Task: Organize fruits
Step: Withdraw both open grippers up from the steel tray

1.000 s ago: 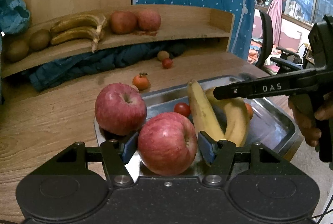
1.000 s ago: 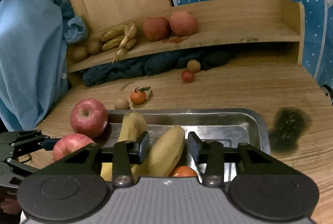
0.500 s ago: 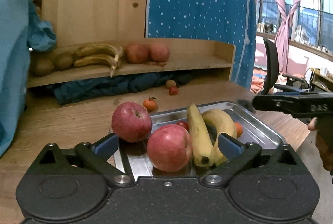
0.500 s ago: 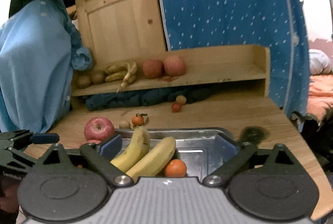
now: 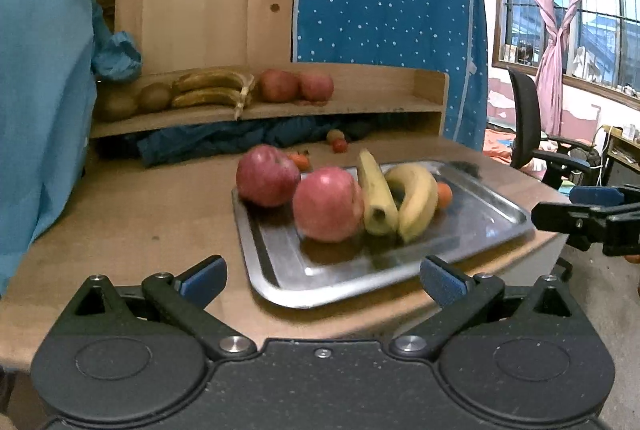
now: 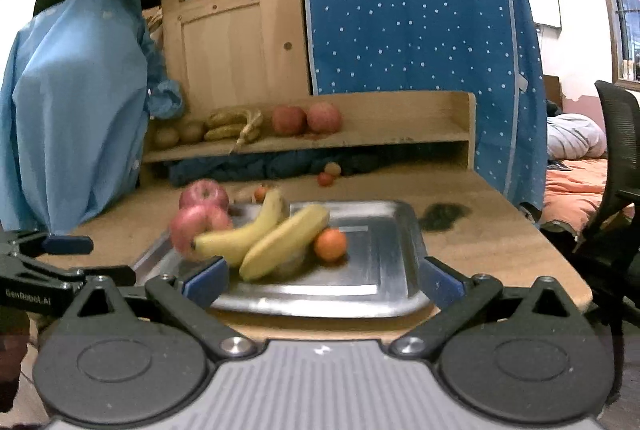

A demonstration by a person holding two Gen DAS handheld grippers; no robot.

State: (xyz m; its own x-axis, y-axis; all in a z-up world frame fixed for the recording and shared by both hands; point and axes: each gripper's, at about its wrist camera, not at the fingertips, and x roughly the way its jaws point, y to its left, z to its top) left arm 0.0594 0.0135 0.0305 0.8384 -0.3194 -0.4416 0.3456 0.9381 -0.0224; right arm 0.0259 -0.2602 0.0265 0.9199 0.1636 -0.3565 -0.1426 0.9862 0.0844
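Observation:
A metal tray (image 5: 280, 270) sits near the table's front edge. It holds a red apple (image 5: 328, 204), two bananas (image 5: 416, 198) and a small orange (image 5: 444, 194). A second apple (image 5: 267, 175) rests at its far left corner. My left gripper (image 5: 322, 280) hangs open just short of the tray's near rim, nothing between its fingers. In the right wrist view the tray (image 6: 380, 262), bananas (image 6: 286, 242) and orange (image 6: 330, 244) lie ahead. My right gripper (image 6: 324, 282) is opening wide before the tray's near rim, its pads touching nothing.
A wooden shelf (image 5: 360, 106) at the back carries bananas, two apples and kiwis. Small fruits (image 5: 339, 142) lie on the table in front of a dark blue cloth (image 5: 224, 142). A light blue garment (image 5: 40, 110) hangs at the left; an office chair (image 5: 532, 134) stands right.
Both grippers opened and drew back from the tray. The left one let go of the near apple, the right one let go of a banana; the fruit stayed in the tray.

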